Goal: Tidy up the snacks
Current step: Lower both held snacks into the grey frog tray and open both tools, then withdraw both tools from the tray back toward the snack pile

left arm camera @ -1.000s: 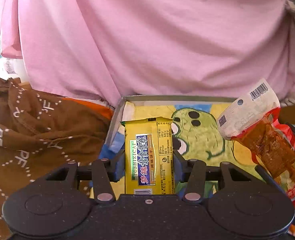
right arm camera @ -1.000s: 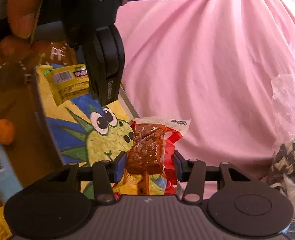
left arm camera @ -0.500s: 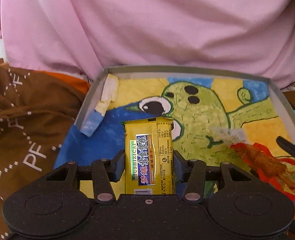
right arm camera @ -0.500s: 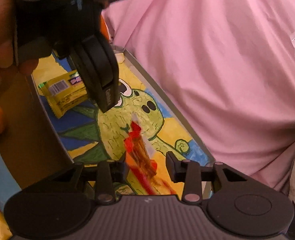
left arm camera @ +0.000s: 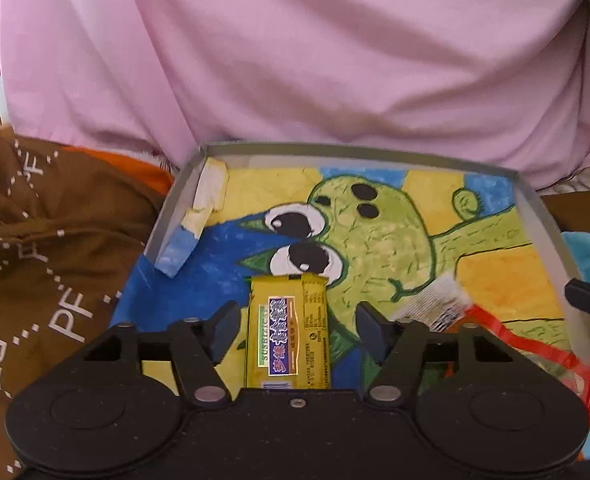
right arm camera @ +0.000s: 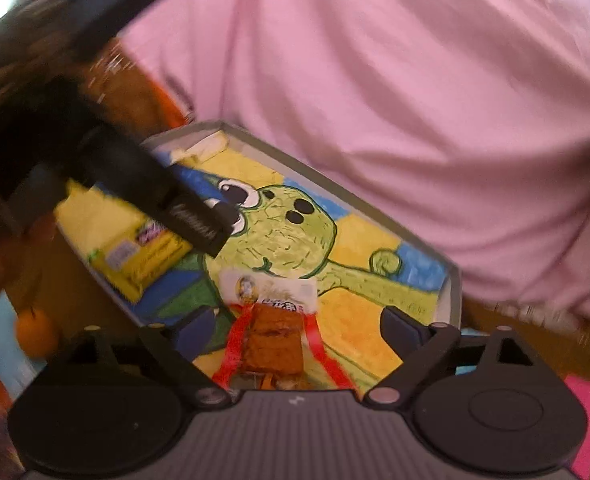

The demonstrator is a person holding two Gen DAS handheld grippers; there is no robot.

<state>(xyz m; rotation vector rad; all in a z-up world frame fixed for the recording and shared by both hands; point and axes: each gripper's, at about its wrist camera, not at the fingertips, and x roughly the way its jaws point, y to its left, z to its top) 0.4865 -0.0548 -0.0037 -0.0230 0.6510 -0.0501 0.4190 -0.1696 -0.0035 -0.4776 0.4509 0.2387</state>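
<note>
Yellow foil shows between the fingers of the left gripper (left arm camera: pixel 293 326): the yellow snack bar (left arm camera: pixel 287 344) lies on the painted floor of the tray (left arm camera: pixel 533 208), and the jaws stand wide, clear of its sides. This looks like the release step; the next move calls for backing straight out without dragging the bar. At the right edge lies the red-wrapped snack (left arm camera: pixel 495 332).

From the right wrist, the right gripper (right arm camera: pixel 291 330) is spread wide too, the red-wrapped snack lying loose between its fingers on the tray floor. The tray holds only these two snacks. An orange fruit (right arm camera: pixel 35 334) sits outside.
</note>
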